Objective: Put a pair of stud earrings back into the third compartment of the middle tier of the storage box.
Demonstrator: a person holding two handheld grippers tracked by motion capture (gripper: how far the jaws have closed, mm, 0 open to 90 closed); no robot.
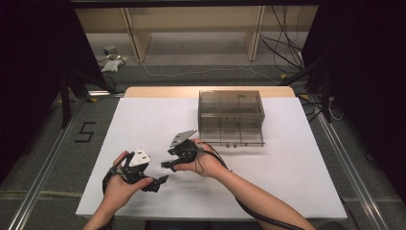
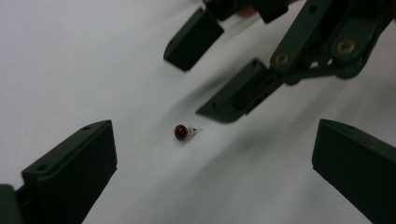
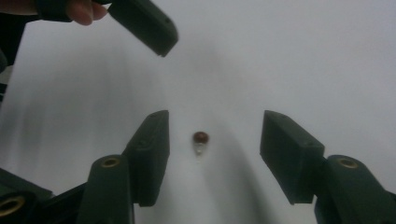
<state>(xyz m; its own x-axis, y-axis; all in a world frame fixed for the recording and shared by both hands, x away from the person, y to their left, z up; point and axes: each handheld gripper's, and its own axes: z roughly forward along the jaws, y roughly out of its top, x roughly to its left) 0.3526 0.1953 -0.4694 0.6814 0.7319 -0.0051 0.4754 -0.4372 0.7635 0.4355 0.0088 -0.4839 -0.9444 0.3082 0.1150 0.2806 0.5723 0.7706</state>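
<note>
Two grippers converging on one small red bead

Two black two-jaw grippers are working over a white sheet-covered table [image 1: 287, 158]. Standing well apart from them, toward the far side, is a smoky transparent plastic box with drawers [image 1: 231, 116]; nothing is lying between the grippers and the bead.

Lying on the bare white surface is a small dark-red round bead with a clear pointed stub [image 3: 201, 139], glossy, its stub resting flat on the sheet. It is sitting between the jaws of the right gripper [image 3: 214, 140], touching neither pad; those jaws are standing moderately wide and holding nothing.

Facing it from the opposite side, the left gripper [image 2: 215, 158] is hovering with its jaws spread wide and empty, the bead lying just ahead of them. The high view is showing both grippers close together near the table's front-left.
</note>
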